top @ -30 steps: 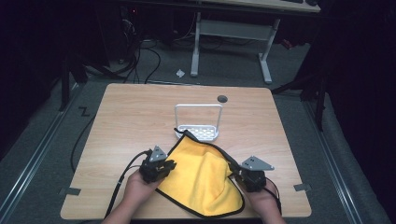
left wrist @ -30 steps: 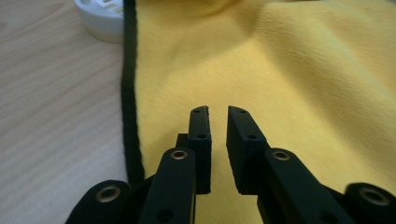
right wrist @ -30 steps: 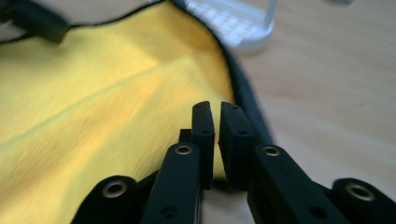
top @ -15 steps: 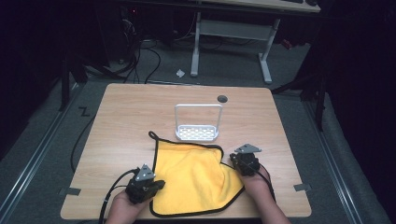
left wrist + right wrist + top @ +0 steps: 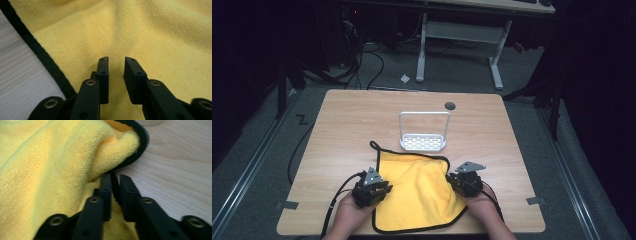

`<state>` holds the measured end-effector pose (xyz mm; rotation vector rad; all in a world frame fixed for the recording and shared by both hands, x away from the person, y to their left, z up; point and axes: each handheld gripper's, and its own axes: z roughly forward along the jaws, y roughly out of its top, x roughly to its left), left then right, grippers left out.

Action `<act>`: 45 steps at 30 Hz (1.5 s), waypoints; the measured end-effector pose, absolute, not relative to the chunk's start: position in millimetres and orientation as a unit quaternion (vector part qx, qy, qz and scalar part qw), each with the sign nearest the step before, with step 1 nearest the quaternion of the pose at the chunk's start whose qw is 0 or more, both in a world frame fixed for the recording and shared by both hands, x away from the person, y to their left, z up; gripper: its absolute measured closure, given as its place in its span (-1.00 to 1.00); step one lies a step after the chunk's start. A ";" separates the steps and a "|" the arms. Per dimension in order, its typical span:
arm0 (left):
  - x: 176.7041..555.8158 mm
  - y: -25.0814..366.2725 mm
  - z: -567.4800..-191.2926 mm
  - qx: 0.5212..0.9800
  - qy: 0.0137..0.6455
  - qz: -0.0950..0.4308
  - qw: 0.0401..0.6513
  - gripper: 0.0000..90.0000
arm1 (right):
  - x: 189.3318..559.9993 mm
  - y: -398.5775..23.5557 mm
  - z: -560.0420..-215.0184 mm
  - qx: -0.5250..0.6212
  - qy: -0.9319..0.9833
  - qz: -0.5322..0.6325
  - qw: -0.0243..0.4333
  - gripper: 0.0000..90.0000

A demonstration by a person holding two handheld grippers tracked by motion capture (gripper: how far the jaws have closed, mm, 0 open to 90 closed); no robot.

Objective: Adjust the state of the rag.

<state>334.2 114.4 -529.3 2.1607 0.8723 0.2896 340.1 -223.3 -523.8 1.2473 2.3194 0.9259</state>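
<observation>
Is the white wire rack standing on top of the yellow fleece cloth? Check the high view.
No: the white wire rack stands on the bare wooden table, just beyond the far edge of the yellow fleece cloth.

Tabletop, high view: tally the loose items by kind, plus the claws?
Yellow cloth: 1
White wire rack: 1
Claws: 2, left claw and right claw
Total: 4

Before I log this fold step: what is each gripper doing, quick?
Left gripper: jaws apart, just been opening, over the yellow cloth, nothing pinched.
Right gripper: jaws nearly closed, pinching the cloth's black edge.
</observation>
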 end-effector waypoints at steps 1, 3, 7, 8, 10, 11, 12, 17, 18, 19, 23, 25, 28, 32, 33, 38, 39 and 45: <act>334.5 114.9 -529.5 0.847 0.345 0.115 0.387 0.72 | 338.0 -221.1 -523.6 0.436 0.821 0.322 0.180 0.89; 333.6 115.4 -530.5 0.844 0.347 0.117 0.391 0.76 | 332.7 -222.9 -518.3 0.430 0.820 0.315 0.208 0.91; 332.1 117.9 -531.8 0.842 0.346 0.119 0.396 0.76 | 328.7 -245.7 -501.9 0.456 0.789 0.336 0.240 0.91; 332.2 118.8 -532.0 0.841 0.348 0.117 0.398 0.77 | 327.5 -254.0 -497.8 0.463 0.780 0.337 0.251 0.91; 332.6 120.4 -532.2 0.839 0.350 0.114 0.400 0.78 | 323.3 -278.6 -489.0 0.486 0.758 0.338 0.275 0.90; 332.7 120.8 -532.1 0.839 0.351 0.113 0.399 0.79 | 321.2 -291.1 -486.5 0.498 0.748 0.336 0.281 0.90; 332.8 121.1 -532.0 0.840 0.351 0.113 0.399 0.80 | 319.0 -302.6 -485.3 0.508 0.741 0.330 0.291 0.89; 333.3 120.9 -532.1 0.839 0.351 0.112 0.400 0.81 | 317.1 -326.2 -488.2 0.536 0.725 0.330 0.279 0.82; 333.4 121.1 -532.1 0.839 0.351 0.112 0.400 0.81 | 317.8 -323.5 -488.9 0.530 0.730 0.324 0.284 0.82; 333.4 121.3 -532.1 0.840 0.351 0.112 0.400 0.81 | 318.7 -318.3 -489.1 0.523 0.735 0.320 0.291 0.75; 333.2 121.9 -532.5 0.839 0.350 0.112 0.402 0.81 | 320.0 -317.3 -488.7 0.524 0.728 0.325 0.300 0.60; 333.5 122.3 -532.7 0.838 0.351 0.111 0.403 0.80 | 320.5 -317.5 -488.2 0.526 0.726 0.325 0.302 0.59; 333.5 122.1 -532.7 0.834 0.357 0.105 0.406 0.74 | 325.3 -315.8 -486.1 0.516 0.731 0.336 0.294 0.76; 332.3 121.4 -532.8 0.835 0.355 0.111 0.405 0.67 | 335.8 -308.0 -496.8 0.509 0.748 0.321 0.280 0.85; 332.4 121.4 -532.8 0.835 0.356 0.112 0.405 0.65 | 339.4 -305.7 -501.9 0.511 0.753 0.312 0.274 0.87; 332.8 123.8 -532.9 0.834 0.357 0.114 0.406 0.59 | 335.1 -307.4 -522.8 0.524 0.764 0.281 0.252 0.87; 333.0 124.8 -532.8 0.834 0.357 0.116 0.404 0.59 | 335.1 -307.4 -522.8 0.524 0.764 0.281 0.252 0.87; 335.0 132.1 -532.5 0.832 0.362 0.115 0.404 0.54 | 302.2 -307.1 -520.1 0.523 0.770 0.275 0.240 0.86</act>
